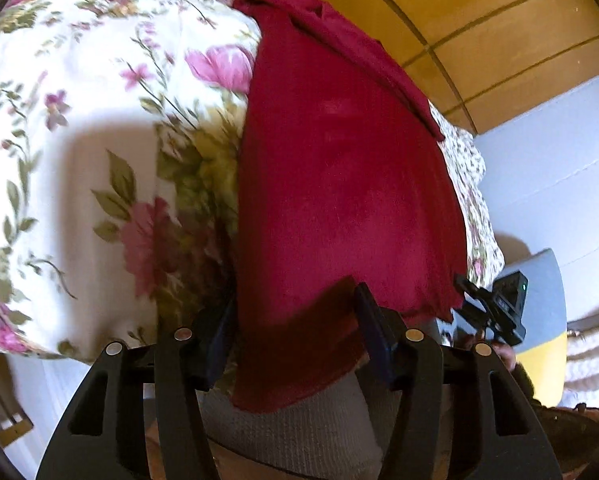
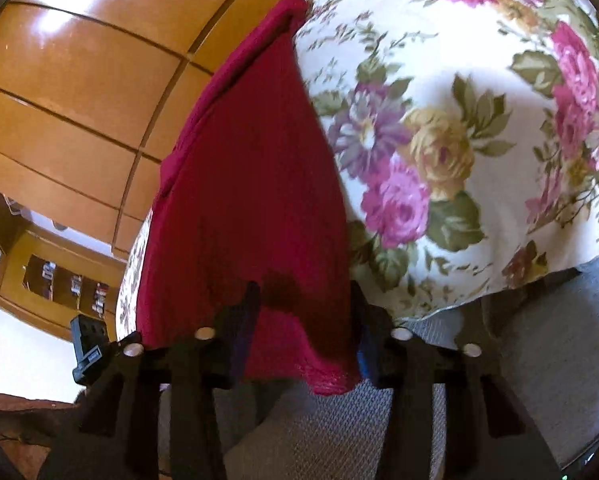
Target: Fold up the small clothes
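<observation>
Standing apart, the jaws of the left gripper [image 1: 295, 320] have the near hem of a deep red knitted garment [image 1: 339, 184] hanging between them; its two dark blue pads [image 1: 373, 320] are well separated, and the cloth drapes down past them without being pinched. The right gripper [image 2: 303, 320] looks much the same: its jaws are spread wide, the red hem sags into the gap between the blue pads [image 2: 245, 332], and nothing is clamped.

The red garment lies stretched along the edge of a surface covered with a white cloth printed with pink and purple flowers and green leaves [image 1: 99, 140]. From the left gripper's camera the red cloth runs from near to far with the flowered cover on its left; from the right gripper's camera [image 2: 251, 184] the flowered cover [image 2: 459, 120] is on its right. At the far end the garment has a folded, thicker band.

Beneath the near hem there is a grey ribbed woven fabric [image 2: 339, 420], in shadow. Beyond the garment stand glossy honey-coloured wooden panels [image 2: 79, 80] with dark seams. Low on the left of the right camera's view is a wooden shelf unit [image 2: 51, 280] holding small items too blurred to name. The other gripper's black body [image 1: 495, 308] shows at the right edge of the left camera's view.
</observation>
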A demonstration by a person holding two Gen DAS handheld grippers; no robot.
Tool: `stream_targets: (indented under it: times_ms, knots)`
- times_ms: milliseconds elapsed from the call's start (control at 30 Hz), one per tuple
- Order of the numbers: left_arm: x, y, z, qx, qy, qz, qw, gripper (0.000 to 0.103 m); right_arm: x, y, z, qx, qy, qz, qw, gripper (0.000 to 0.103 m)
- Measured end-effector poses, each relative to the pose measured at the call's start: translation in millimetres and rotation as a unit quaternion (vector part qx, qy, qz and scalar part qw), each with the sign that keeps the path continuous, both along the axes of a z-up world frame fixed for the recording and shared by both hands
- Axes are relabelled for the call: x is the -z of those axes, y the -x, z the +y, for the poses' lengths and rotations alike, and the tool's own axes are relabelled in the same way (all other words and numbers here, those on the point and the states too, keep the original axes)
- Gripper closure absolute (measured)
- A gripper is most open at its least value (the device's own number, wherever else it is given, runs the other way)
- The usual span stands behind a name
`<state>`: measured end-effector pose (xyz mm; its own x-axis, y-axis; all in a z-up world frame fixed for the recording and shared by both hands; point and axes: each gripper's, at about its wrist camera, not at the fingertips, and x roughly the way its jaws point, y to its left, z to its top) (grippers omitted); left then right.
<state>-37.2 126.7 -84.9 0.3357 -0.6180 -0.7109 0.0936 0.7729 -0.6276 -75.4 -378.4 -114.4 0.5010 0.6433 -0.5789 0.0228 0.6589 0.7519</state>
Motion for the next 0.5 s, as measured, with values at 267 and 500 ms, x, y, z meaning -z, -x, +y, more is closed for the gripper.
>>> stream_targets:
  times_ms: [267,500]
  knots:
    - [-13,4,-5,0.027,-0.017,-0.006,0.9995,0.096,-25,6,17,-0.05,-0.029,-0.051,0.997,0.092]
    - [-75,24,1,0.031,0.031,-0.107,0.9933,0.097,-77,23,6,-0.038,-0.107,-0.163,0.98,0.093]
